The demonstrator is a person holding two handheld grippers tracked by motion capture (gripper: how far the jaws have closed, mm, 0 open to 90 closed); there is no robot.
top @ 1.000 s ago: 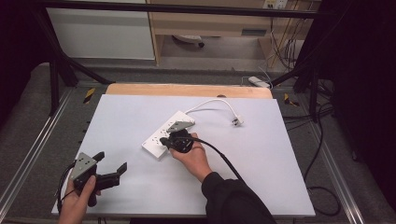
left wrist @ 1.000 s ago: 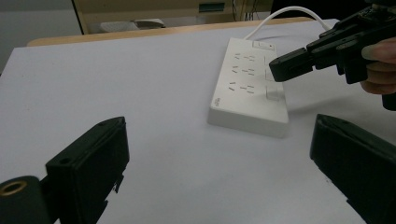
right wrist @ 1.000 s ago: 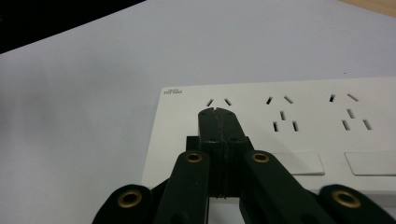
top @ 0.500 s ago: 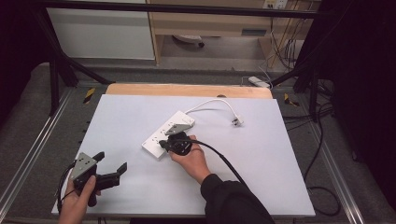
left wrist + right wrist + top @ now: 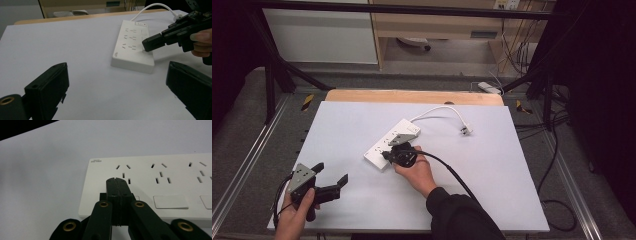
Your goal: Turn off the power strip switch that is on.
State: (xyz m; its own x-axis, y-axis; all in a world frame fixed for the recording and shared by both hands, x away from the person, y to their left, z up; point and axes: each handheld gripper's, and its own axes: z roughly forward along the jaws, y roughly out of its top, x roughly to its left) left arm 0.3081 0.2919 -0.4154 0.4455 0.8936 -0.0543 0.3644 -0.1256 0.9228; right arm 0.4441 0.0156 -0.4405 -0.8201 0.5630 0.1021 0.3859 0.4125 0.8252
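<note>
A white power strip lies slanted at mid-table, its white cable ending in a plug. My right gripper is shut with nothing between its jaws. Its tips press down on the near end of the strip. In the right gripper view the closed tips sit over a rocker switch beside the last socket of the power strip. My left gripper is held at the front left, open and empty, well apart from the strip. From the left gripper view the power strip and the right gripper lie ahead.
The white table top is edged by a wooden strip at the back and metal rails at the sides. A black cable trails from the right gripper across the table. Loose cables lie on the floor at right.
</note>
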